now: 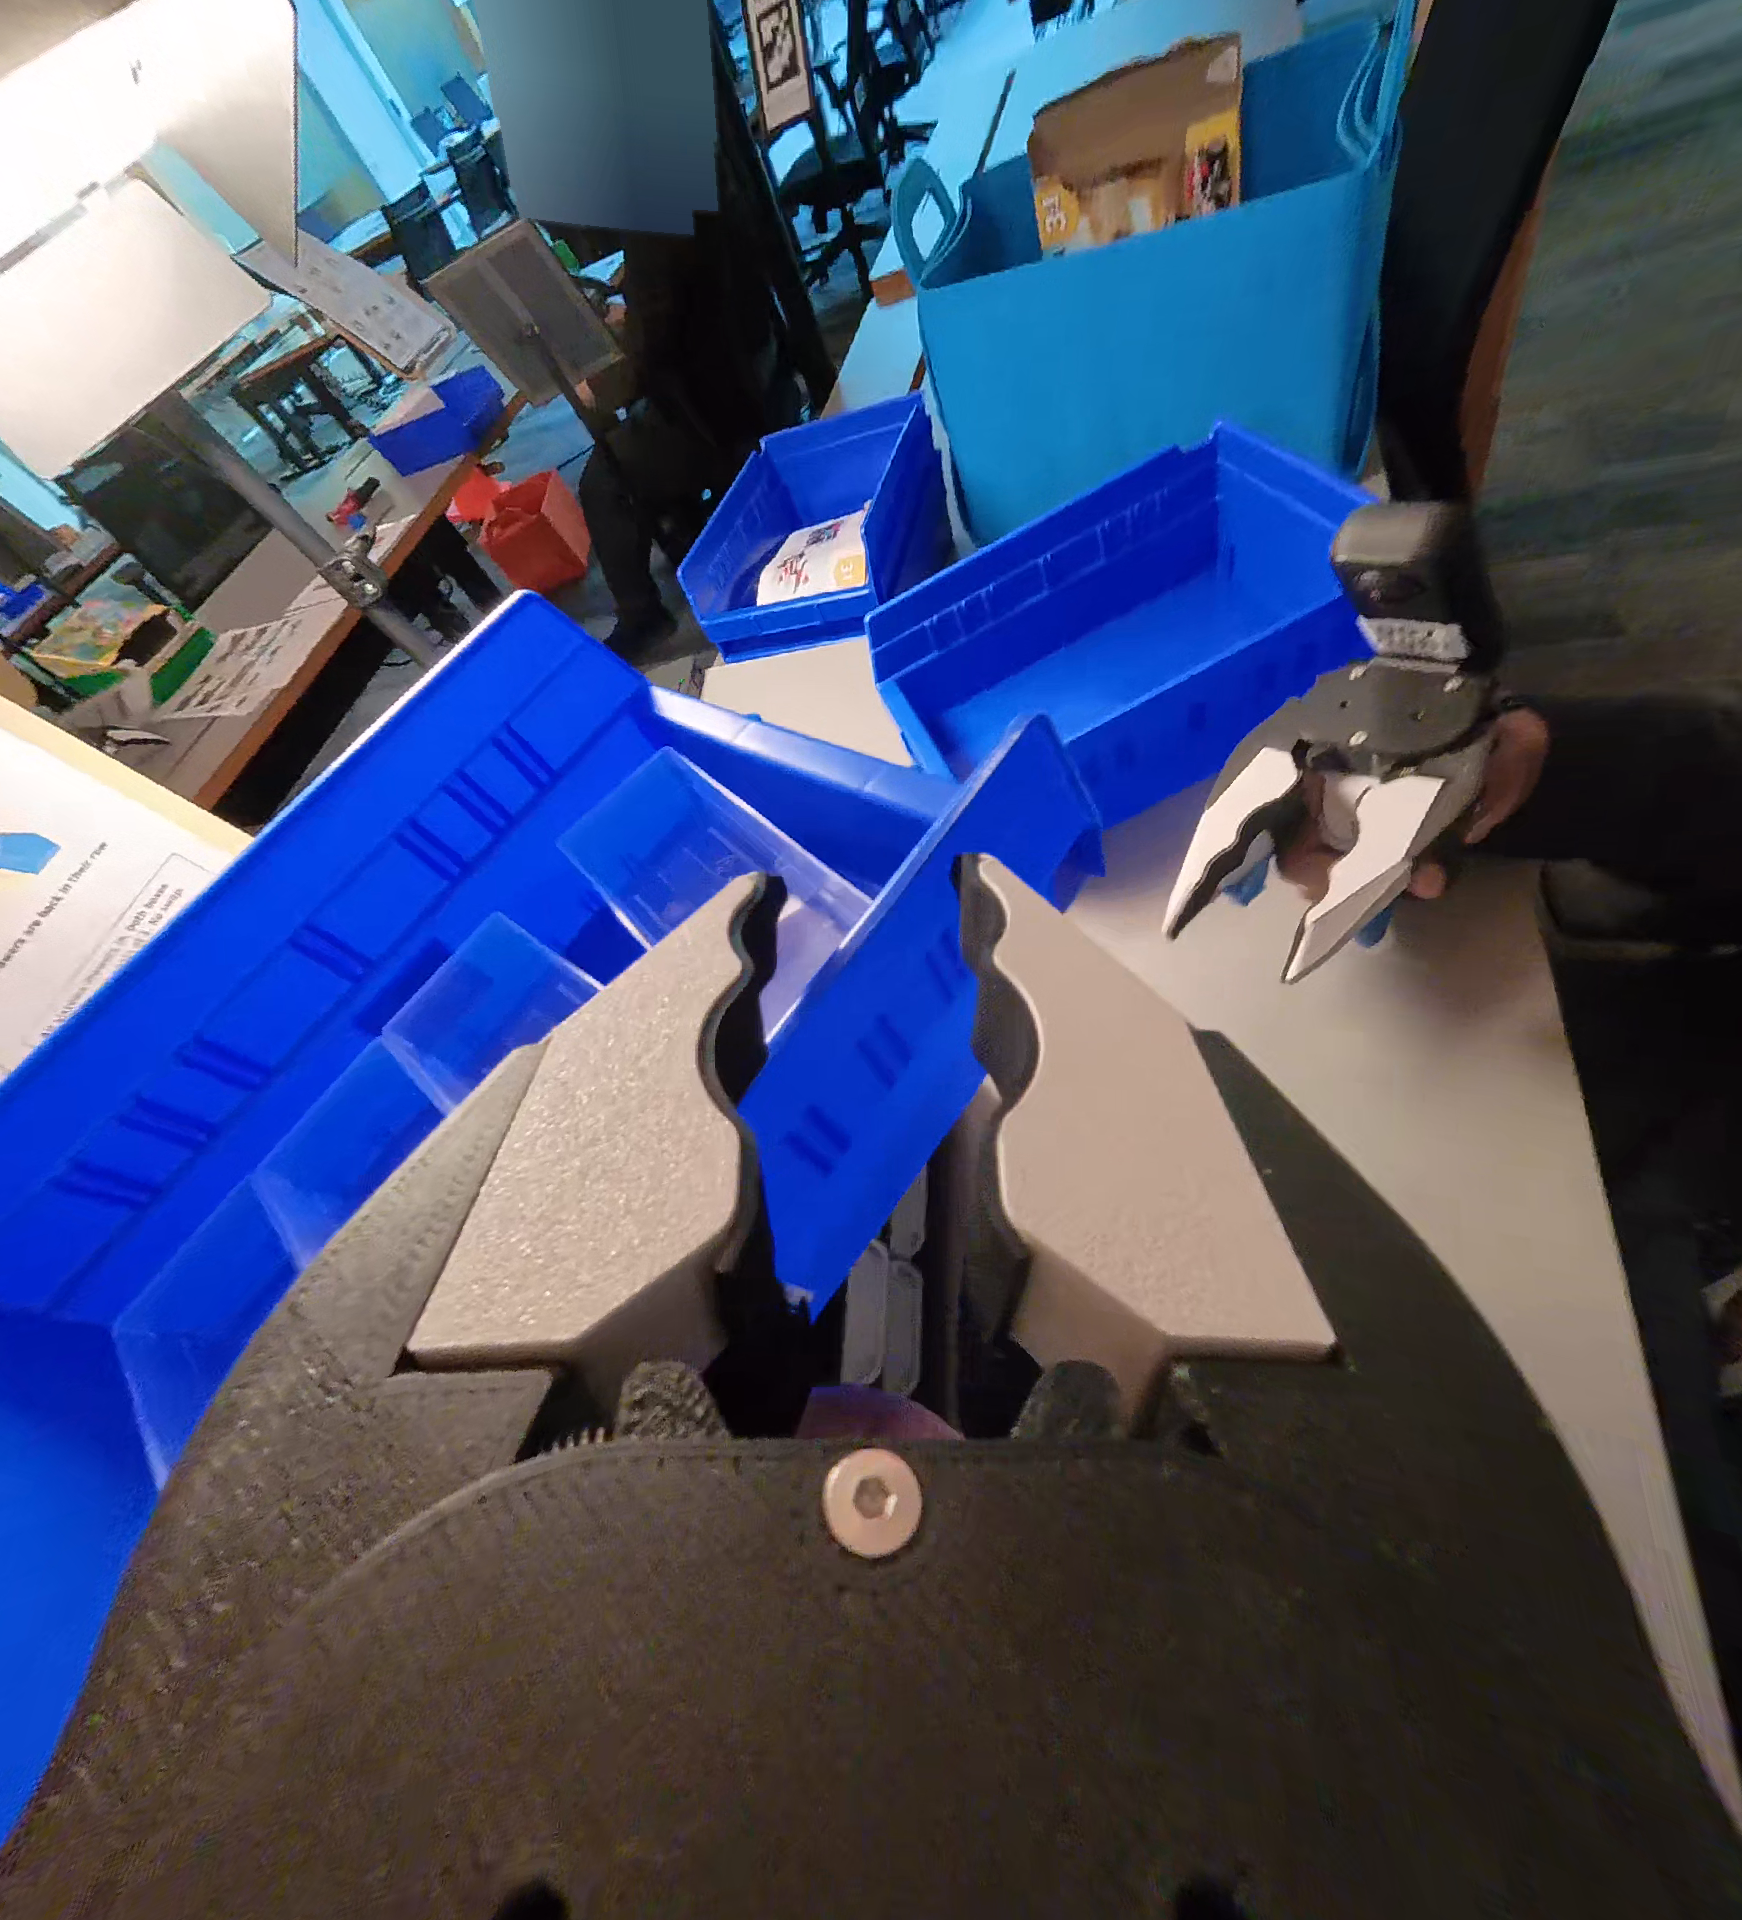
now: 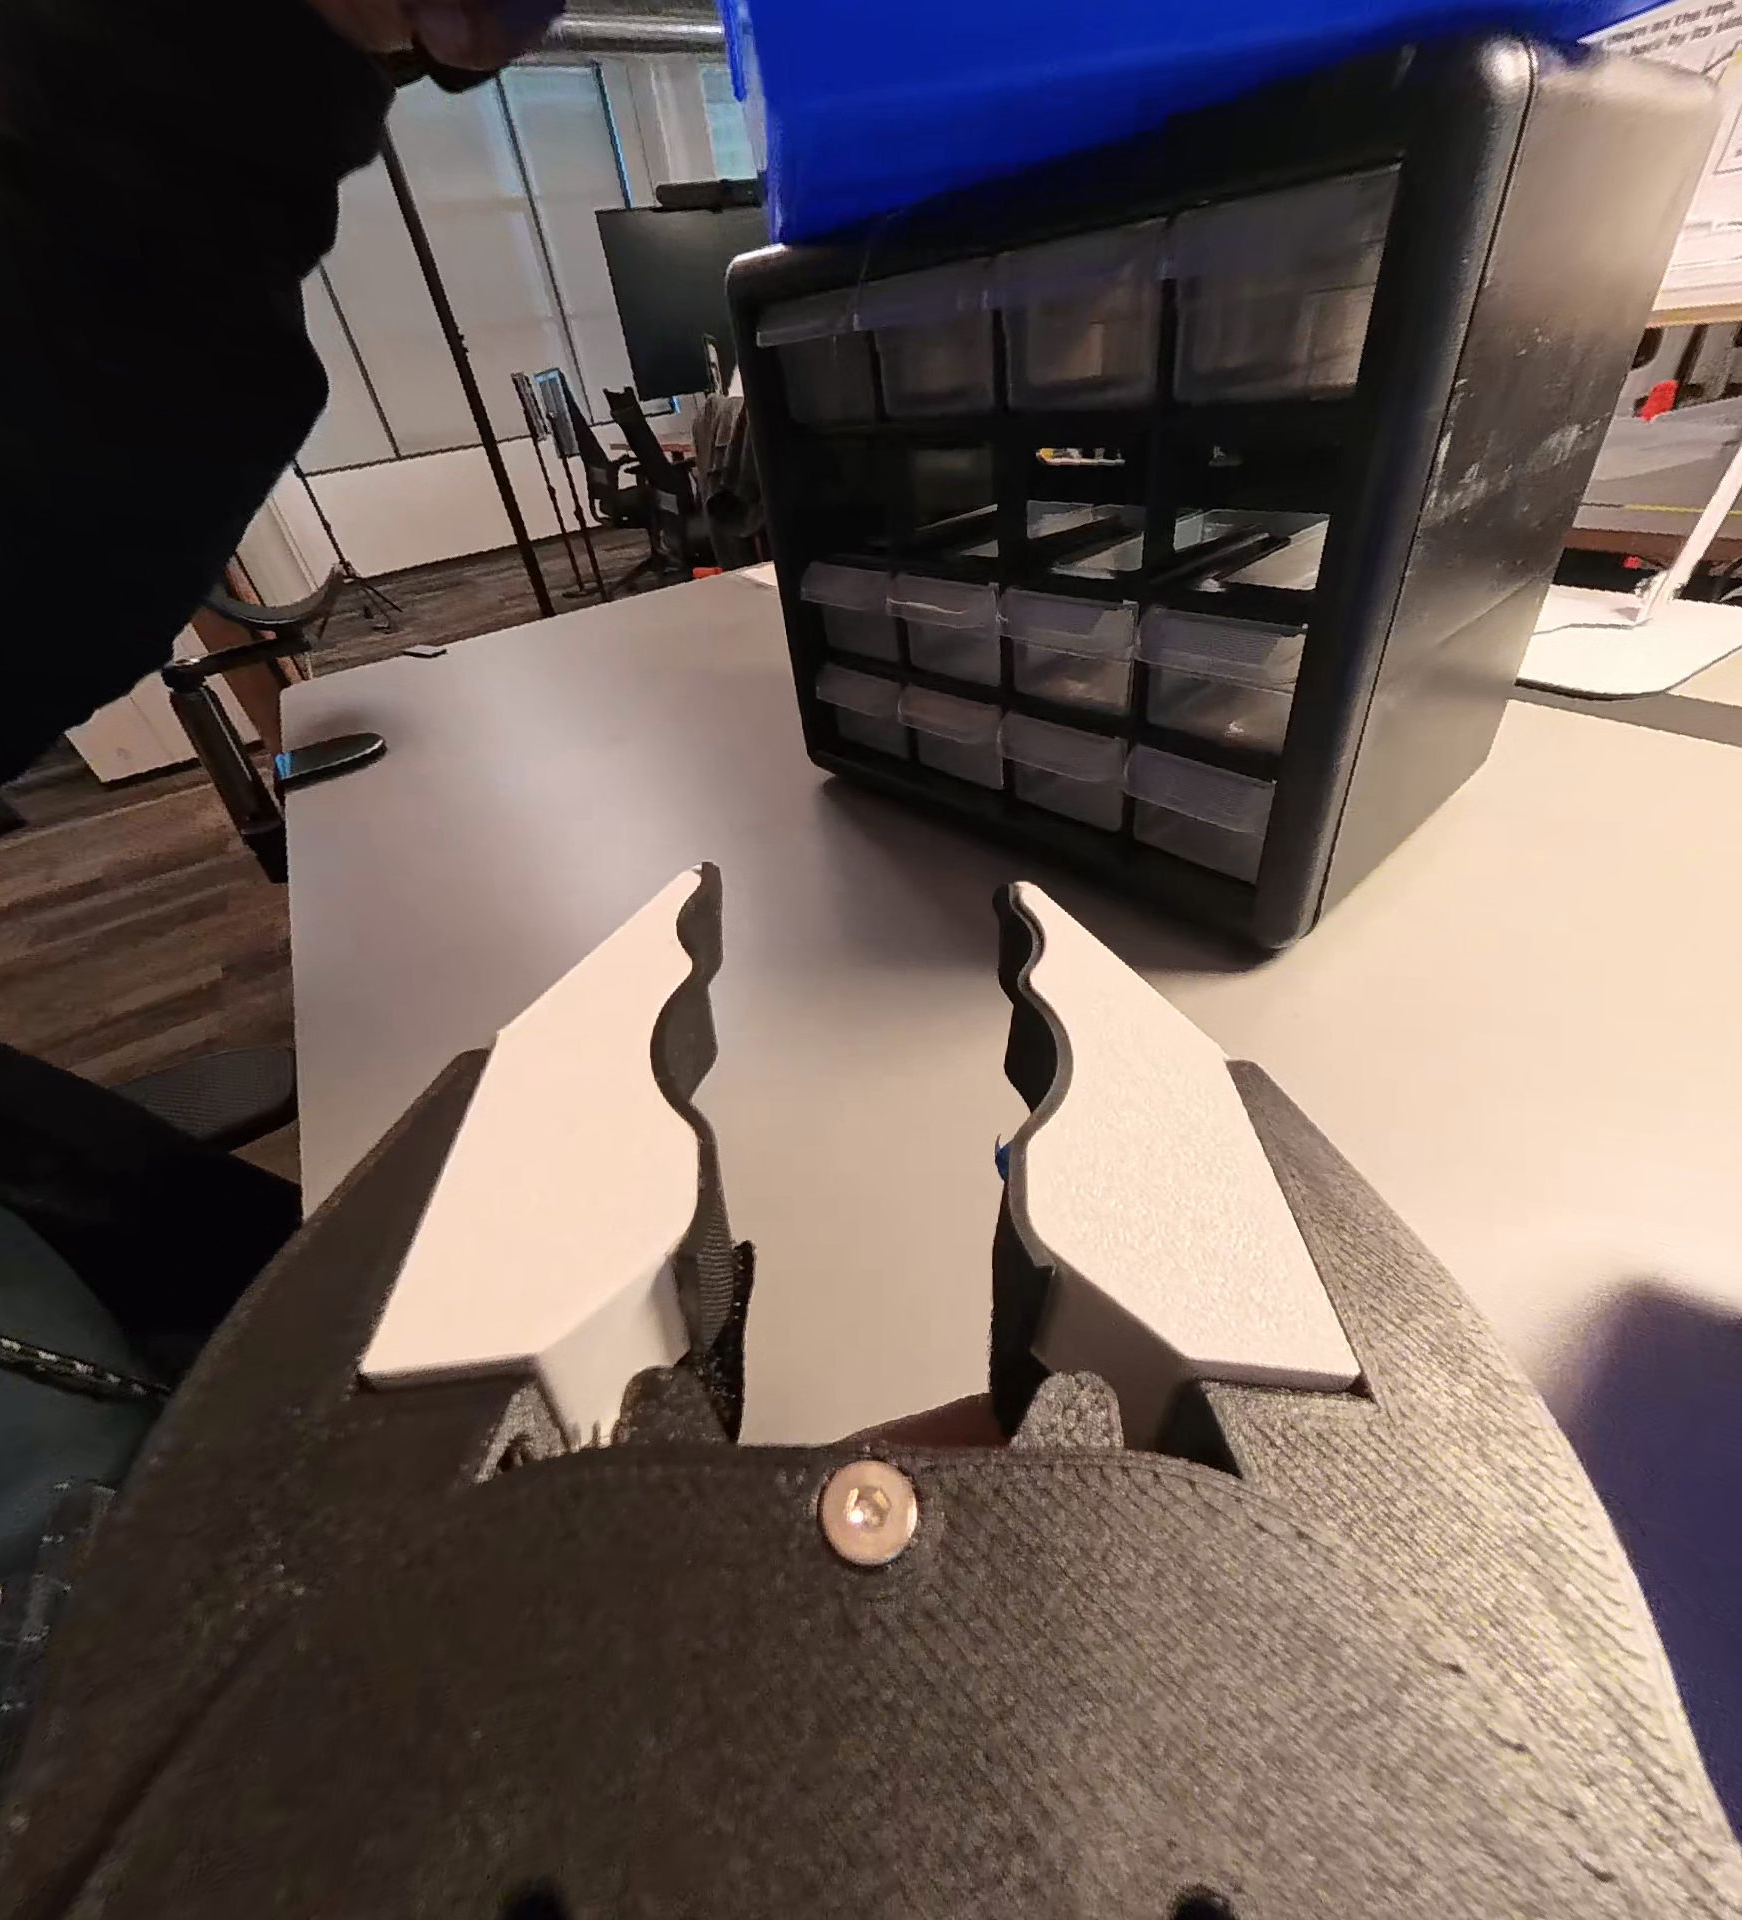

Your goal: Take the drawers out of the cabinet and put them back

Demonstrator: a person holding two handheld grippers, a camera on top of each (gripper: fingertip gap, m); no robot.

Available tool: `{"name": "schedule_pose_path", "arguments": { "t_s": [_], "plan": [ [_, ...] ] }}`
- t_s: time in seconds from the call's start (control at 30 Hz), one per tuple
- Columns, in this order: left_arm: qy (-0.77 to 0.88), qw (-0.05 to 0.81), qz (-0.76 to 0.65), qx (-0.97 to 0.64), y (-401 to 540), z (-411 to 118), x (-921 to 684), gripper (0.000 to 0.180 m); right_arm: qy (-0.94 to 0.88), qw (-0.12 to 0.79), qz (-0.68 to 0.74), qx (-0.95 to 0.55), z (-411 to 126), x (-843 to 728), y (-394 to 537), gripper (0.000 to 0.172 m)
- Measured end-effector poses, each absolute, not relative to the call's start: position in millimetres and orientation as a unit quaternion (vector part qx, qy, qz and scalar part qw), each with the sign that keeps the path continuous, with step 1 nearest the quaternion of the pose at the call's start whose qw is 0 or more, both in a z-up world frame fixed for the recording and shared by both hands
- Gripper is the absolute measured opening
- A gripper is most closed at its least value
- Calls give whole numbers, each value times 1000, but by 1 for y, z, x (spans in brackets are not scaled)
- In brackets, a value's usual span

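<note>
a grey bench [image 2: 555, 727] fills the room's middle; beyond it, wood-plank floor [image 2: 98, 935], office chairs [image 2: 628, 457], a dark monitor [image 2: 675, 281] and white wall panels [image 2: 431, 260].

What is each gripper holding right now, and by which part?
The left gripper grips the side wall of a blue bin that carries clear drawers. The right gripper is open and holds nothing.

We cannot see the lower edge of the blue bin [image 1: 867, 1049] wall between the jaws; the gripper body covers it. Above the jaws, the cabinet [image 2: 1366, 623] top is cut off by another blue bin [image 2: 1002, 94].
</note>
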State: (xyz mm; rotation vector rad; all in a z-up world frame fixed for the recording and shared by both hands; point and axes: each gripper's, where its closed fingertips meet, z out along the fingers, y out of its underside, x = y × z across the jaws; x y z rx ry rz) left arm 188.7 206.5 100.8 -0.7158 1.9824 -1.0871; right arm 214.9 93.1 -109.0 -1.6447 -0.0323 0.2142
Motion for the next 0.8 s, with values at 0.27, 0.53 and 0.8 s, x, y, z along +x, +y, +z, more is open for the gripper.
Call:
{"name": "schedule_pose_path", "arguments": {
  "t_s": [0.27, 0.53, 0.8],
  "plan": [
    [788, 403, -357, -298, 246, 102, 184, 45, -13, 681, 106, -725, -107, 216, 91, 54],
    [498, 564, -486, -445, 230, 146, 164, 76, -2, 688, 110, -717, -104, 219, 92, 54],
    [372, 681, -412, -478, 188, 120, 189, 108, 19, 709, 104, -698, -97, 227, 87, 52]
  ]
}}
